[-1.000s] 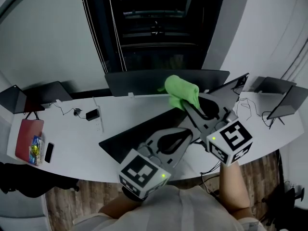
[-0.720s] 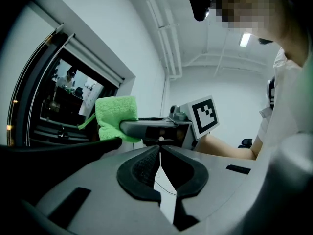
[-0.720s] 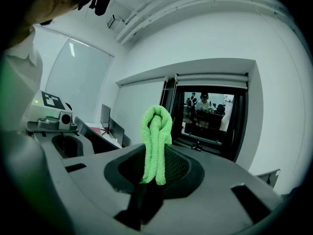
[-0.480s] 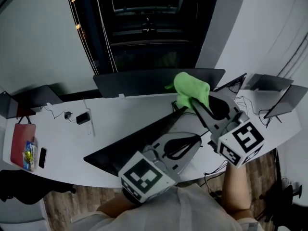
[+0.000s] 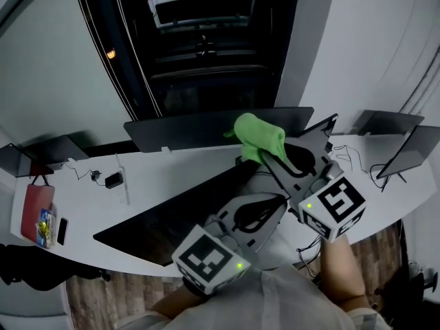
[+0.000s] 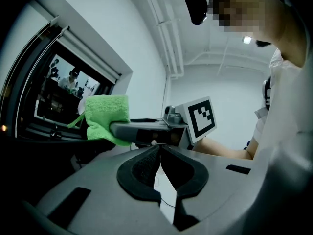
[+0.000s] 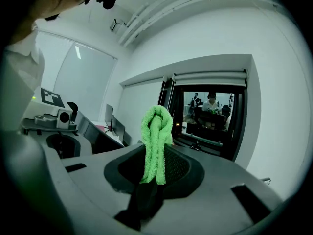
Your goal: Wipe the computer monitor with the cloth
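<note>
A green cloth is bunched between the jaws of my right gripper, which is shut on it. It hangs over the top edge of the near dark monitor, which runs slantwise across the white desk. In the right gripper view the cloth stands folded upright between the pads. My left gripper is lower and just beside the right one, its jaws shut with nothing between them. From the left gripper view the cloth and the right gripper show ahead of my left gripper.
A second monitor stands along the desk's back edge before a dark window. At the left lie a power strip, a charger, a red notebook and a phone. Laptops sit at the right.
The right gripper with the cloth has drifted slightly left and down. The head view has shifted, so more of the near monitor shows at the left. The left gripper stays shut.
</note>
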### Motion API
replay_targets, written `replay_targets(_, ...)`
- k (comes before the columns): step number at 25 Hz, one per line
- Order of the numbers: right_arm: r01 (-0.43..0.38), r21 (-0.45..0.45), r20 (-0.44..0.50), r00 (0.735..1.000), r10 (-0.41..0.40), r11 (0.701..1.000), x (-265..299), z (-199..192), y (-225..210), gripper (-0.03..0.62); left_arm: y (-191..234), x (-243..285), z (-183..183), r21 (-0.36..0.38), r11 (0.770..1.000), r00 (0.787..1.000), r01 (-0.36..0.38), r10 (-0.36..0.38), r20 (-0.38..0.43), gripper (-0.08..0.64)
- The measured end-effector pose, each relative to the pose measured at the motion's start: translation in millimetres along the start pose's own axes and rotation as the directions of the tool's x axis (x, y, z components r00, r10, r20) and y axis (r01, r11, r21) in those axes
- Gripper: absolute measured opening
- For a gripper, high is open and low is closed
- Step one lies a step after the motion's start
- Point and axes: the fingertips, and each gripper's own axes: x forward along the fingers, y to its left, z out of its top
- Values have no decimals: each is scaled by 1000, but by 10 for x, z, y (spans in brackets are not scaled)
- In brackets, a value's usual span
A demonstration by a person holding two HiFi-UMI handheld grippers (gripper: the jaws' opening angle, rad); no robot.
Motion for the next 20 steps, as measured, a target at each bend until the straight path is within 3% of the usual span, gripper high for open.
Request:
replay_targets(10, -80, -25, 30, 996, 80, 997, -152, -122, -372, 69, 53, 395, 58, 10, 989, 989, -149, 149, 11, 23)
replay_targets(20, -101, -37, 55, 993, 103, 994, -256, -227, -708, 69, 62, 677, 12, 21, 974, 974, -226, 226, -8, 23)
